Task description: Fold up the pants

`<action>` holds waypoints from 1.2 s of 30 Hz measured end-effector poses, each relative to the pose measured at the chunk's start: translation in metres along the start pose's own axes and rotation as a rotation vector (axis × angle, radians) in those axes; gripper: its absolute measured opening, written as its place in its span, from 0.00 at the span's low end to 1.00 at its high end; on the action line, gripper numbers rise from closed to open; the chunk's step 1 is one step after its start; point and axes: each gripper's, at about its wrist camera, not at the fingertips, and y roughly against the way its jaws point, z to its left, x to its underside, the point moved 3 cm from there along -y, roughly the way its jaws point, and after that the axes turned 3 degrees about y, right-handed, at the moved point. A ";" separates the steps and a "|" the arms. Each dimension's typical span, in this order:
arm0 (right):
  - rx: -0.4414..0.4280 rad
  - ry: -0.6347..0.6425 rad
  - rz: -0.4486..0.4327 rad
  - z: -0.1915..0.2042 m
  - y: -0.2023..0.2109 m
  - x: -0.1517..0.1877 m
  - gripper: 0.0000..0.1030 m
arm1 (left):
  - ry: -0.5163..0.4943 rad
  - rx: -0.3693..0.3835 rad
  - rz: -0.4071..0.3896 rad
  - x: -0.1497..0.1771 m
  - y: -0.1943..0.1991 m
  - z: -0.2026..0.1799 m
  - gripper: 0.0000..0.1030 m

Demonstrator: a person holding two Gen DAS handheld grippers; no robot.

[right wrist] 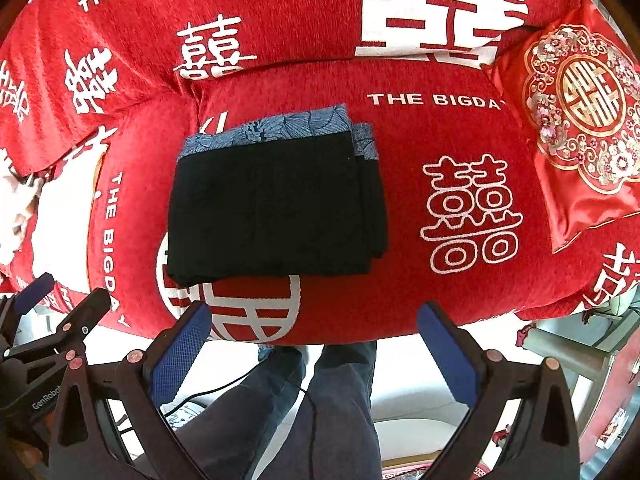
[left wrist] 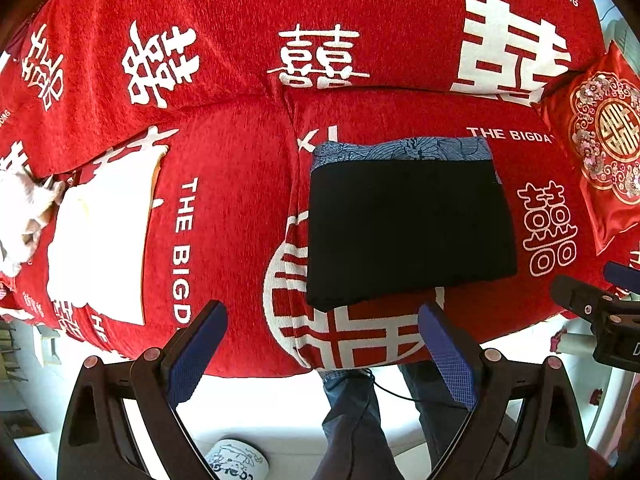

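Setting: red sofa (right wrist: 400, 280) covered in a plush throw printed with white double-happiness characters and the words "THE BIGDAY"; pale floor below its front edge

Pants: black pants (right wrist: 276, 208) lying on the seat cushion, already folded into a compact, neat rectangle of several layers; layered edges show at its right side

Underneath: blue patterned cloth (right wrist: 280, 128) peeking out along the far edge of the pants, also folded

Left tongs: left tongs (left wrist: 322, 354) spread wide, holding nothing, hovering off the sofa's front edge

Right tongs: right tongs (right wrist: 316, 350) likewise spread and empty, near the front edge

Nearby: embroidered red cushion (right wrist: 580, 112) at the right; white cloth (left wrist: 104, 232) well apart to the left

Person: legs in dark trousers (right wrist: 312, 408) standing at the sofa

Handling: soft, light, limp fabric, likely to sag and unfold if lifted by one corner; best pinched through all layers at the near folded edge

Progress: folding looks essentially complete
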 end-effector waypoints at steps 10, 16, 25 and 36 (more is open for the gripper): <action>-0.002 0.007 -0.007 0.004 0.001 0.004 1.00 | -0.019 0.006 -0.006 0.004 0.004 -0.003 0.94; -0.001 0.007 -0.011 0.005 0.002 0.005 1.00 | -0.027 0.010 -0.005 0.004 0.004 -0.004 0.94; -0.001 0.008 -0.010 0.005 0.001 0.006 1.00 | -0.040 0.016 -0.008 0.002 0.003 -0.004 0.94; 0.000 0.025 0.000 0.011 0.000 0.003 1.00 | -0.036 0.024 0.004 0.002 -0.001 -0.002 0.94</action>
